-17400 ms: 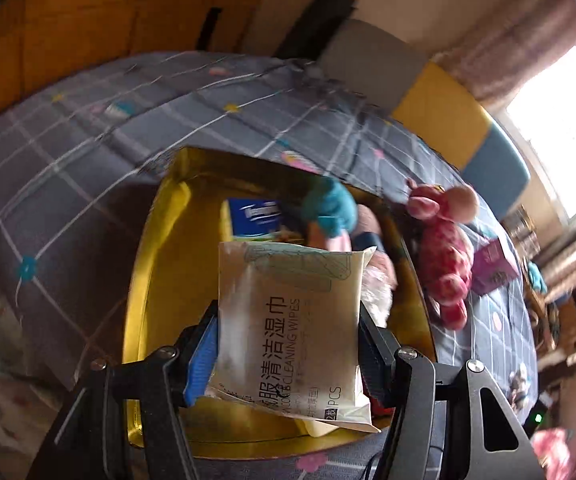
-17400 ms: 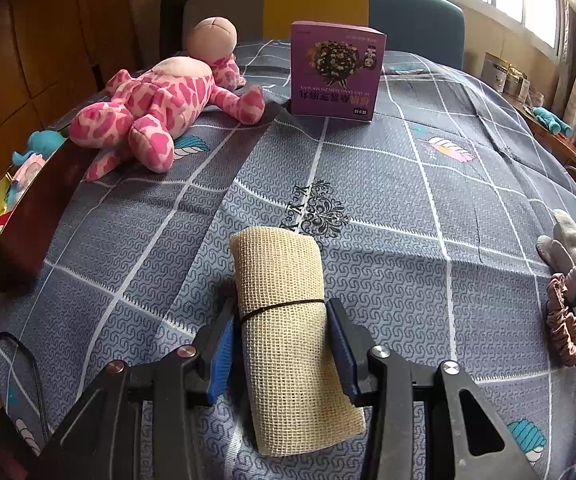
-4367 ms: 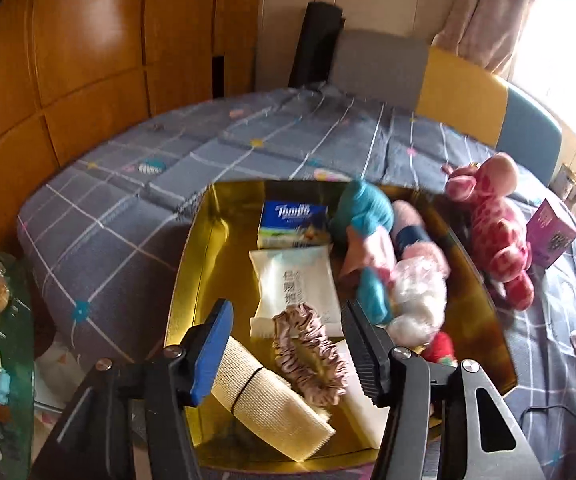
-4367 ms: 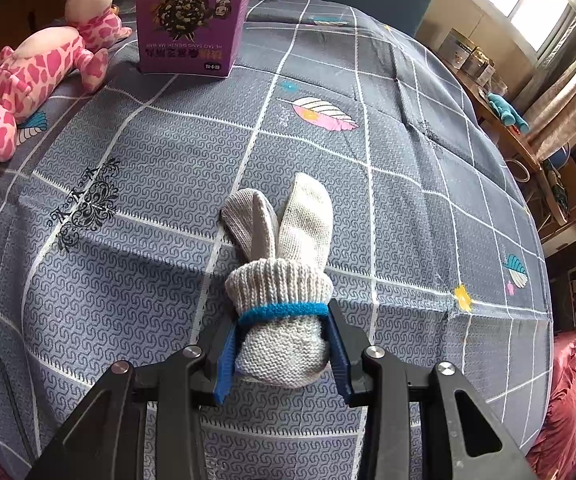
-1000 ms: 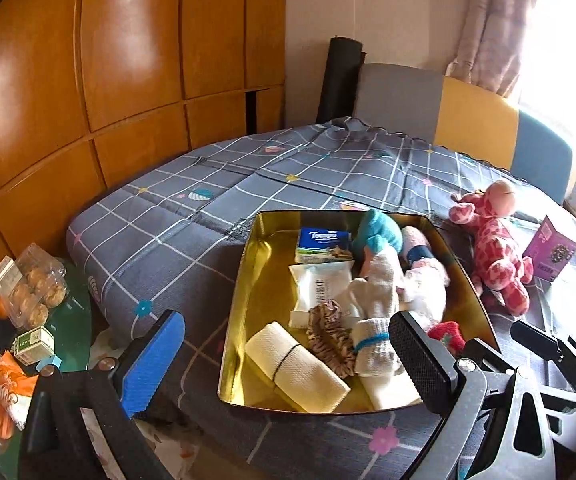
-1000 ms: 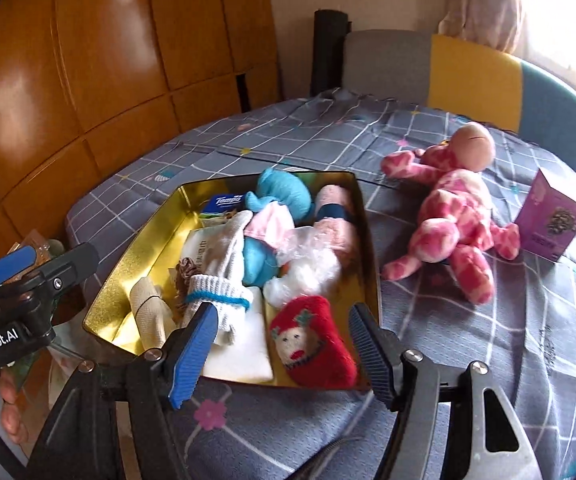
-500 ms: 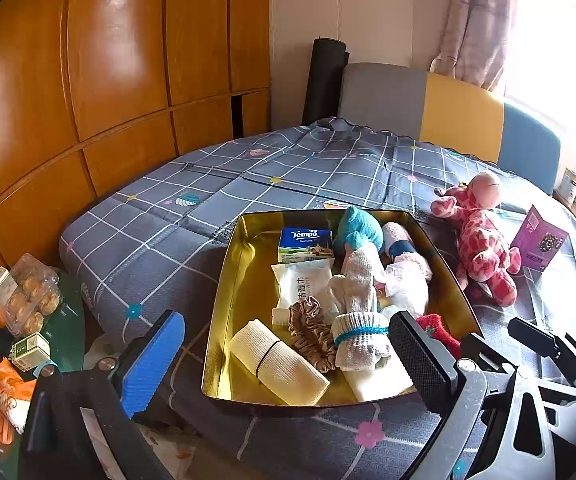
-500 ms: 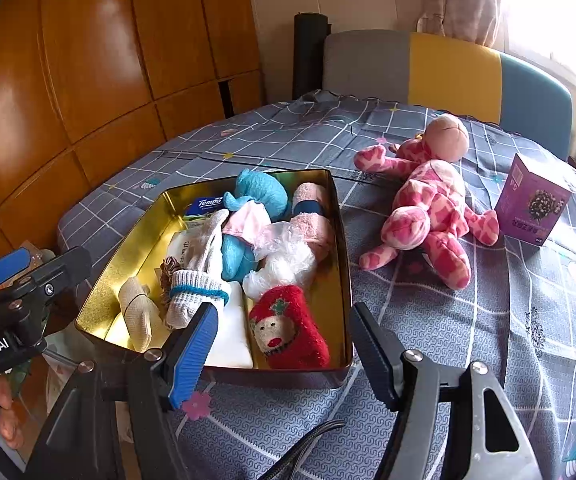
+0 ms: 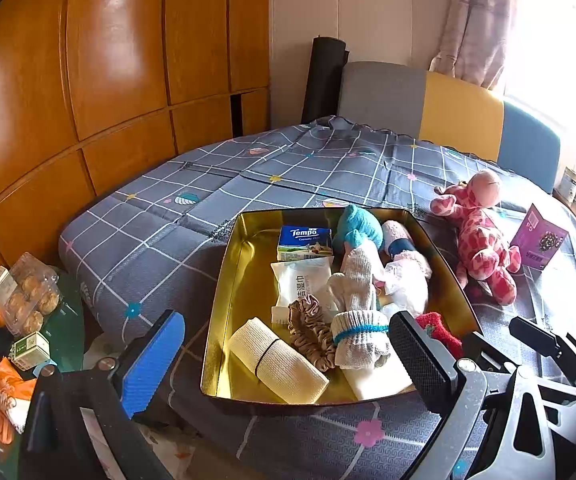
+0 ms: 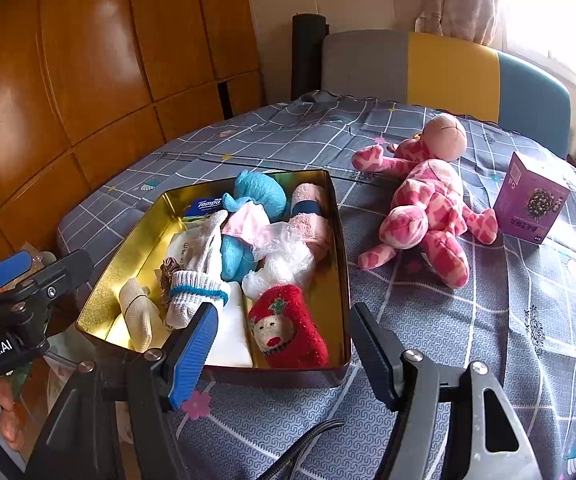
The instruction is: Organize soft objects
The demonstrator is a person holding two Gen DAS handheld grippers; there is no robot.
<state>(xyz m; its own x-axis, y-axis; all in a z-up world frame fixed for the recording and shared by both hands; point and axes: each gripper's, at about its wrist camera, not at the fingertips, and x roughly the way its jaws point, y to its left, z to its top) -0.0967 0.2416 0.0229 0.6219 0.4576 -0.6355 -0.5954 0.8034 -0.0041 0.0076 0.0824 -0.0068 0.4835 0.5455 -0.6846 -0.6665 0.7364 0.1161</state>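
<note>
A gold metal tray (image 9: 230, 280) (image 10: 128, 248) on the bed holds soft things: a grey sock pair with a blue band (image 9: 358, 308) (image 10: 198, 276), a beige rolled cloth (image 9: 278, 360), a brown scrunchie (image 9: 310, 332), a wet-wipe pack (image 9: 302, 280), a Tempo tissue pack (image 9: 304, 240), a blue plush (image 10: 262, 192) and a red plush (image 10: 288, 328). My left gripper (image 9: 288, 364) is open and empty, held back in front of the tray. My right gripper (image 10: 284, 340) is open and empty at the tray's near right corner.
A pink giraffe plush (image 10: 428, 200) (image 9: 480, 236) and a purple box (image 10: 528, 204) lie on the grey checked bedspread right of the tray. Wooden wall panels stand at the left. A glass side table with snacks (image 9: 28, 300) is at the lower left.
Both grippers have drawn back and up from the tray, which now looks smaller. Long before, the wipes, the rolled cloth and the socks were gripped; they now lie in the tray.
</note>
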